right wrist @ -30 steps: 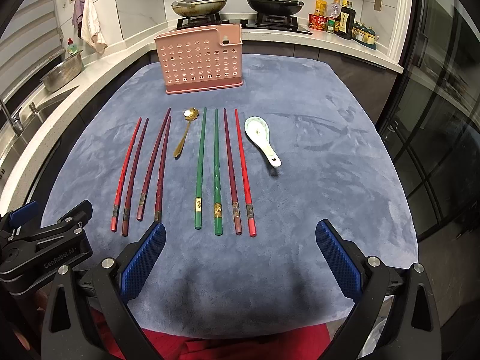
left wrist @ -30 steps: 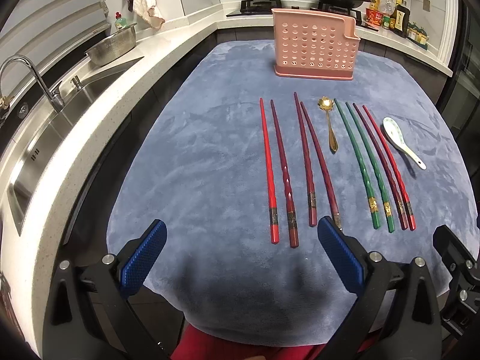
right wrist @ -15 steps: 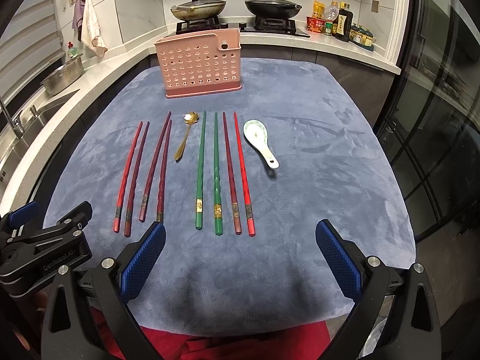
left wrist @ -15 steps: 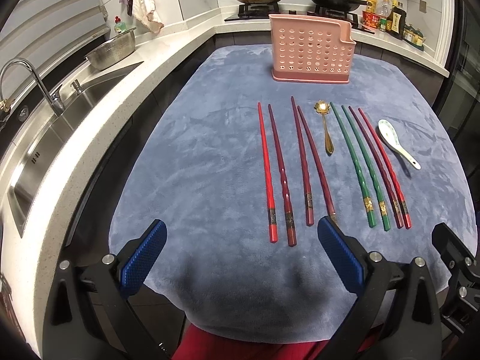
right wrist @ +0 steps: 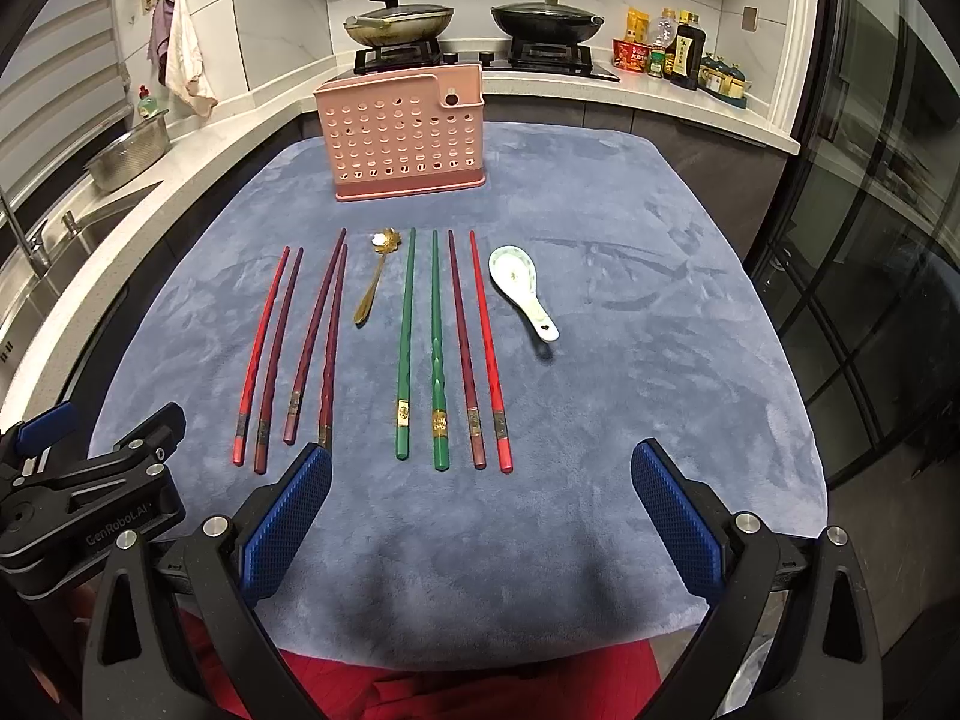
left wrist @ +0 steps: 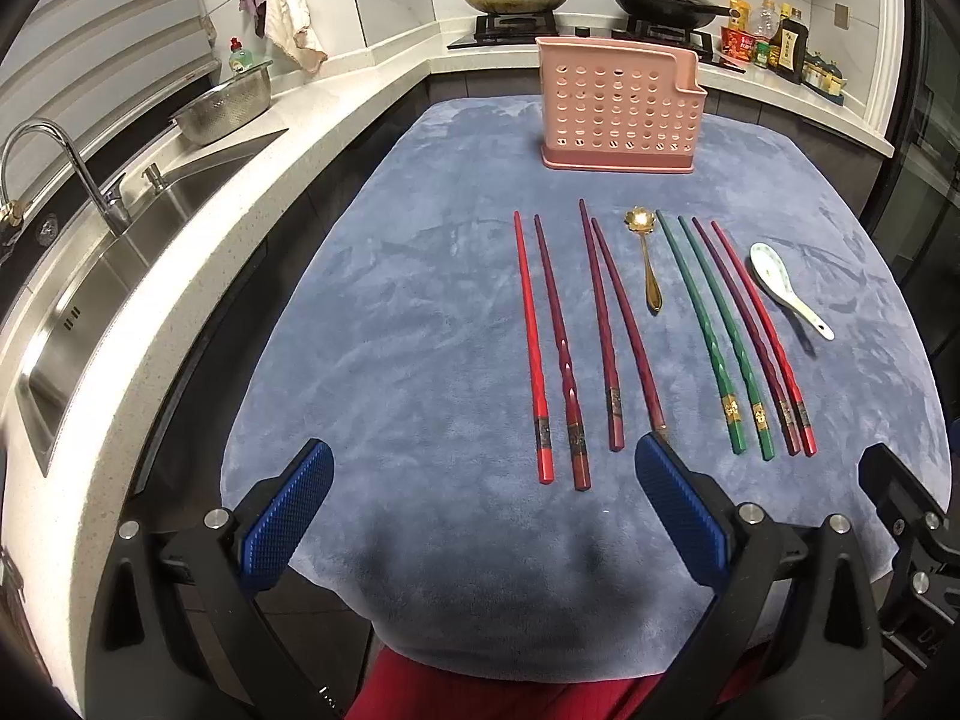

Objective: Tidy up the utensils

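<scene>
Eight chopsticks (right wrist: pixel 408 342) lie untouched mid-frame; with both my left tongs (left wrist: pixel 480 516) and right tongs (right wrist: pixel 480 516) spread empty, I should pinch one near its banded end for the pink holder (right wrist: pixel 408 138).

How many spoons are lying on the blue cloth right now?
2. The gold spoon lies among the chopsticks, between the dark red pair and the green pair. The white spoon lies at the right end of the row. Neither is hidden.

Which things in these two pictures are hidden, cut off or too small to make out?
- Inside of the pink utensil holder: both views show only its perforated outer wall.
- Butt end of one dark red chopstick: left wrist view, behind the left gripper's right finger.
- Bottle labels by the stove: too small, both views.
- Sink: cut by the left view's edge.
</scene>
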Available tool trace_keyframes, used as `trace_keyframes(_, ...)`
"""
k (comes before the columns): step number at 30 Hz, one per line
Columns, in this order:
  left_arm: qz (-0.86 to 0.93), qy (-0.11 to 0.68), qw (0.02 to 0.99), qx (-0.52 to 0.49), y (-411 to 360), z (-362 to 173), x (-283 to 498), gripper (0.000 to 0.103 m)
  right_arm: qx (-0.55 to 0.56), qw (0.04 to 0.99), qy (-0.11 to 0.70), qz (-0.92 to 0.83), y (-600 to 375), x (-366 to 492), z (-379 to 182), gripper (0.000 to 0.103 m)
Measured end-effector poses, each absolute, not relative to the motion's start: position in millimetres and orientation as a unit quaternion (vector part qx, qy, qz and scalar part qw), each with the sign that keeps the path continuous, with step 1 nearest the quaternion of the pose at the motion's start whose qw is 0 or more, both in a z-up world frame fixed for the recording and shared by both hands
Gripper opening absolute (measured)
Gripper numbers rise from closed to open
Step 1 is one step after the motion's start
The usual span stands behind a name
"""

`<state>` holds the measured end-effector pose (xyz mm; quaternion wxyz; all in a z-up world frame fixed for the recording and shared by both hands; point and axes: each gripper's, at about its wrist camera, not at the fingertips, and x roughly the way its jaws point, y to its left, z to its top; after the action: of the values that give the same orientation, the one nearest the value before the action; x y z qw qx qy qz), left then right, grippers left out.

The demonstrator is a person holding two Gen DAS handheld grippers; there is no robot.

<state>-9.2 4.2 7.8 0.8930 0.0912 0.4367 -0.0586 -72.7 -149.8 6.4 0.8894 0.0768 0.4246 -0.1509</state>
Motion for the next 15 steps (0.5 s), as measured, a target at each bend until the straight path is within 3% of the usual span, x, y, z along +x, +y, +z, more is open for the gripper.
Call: trace_keyframes(15, -0.057, 0.433, 0.895, 0.089, 5.5, 10.1, -10.7, 0.096, 0.076, 0.891, 0.422, -0.151, -147.8, -74.0, 8.7, 0.097)
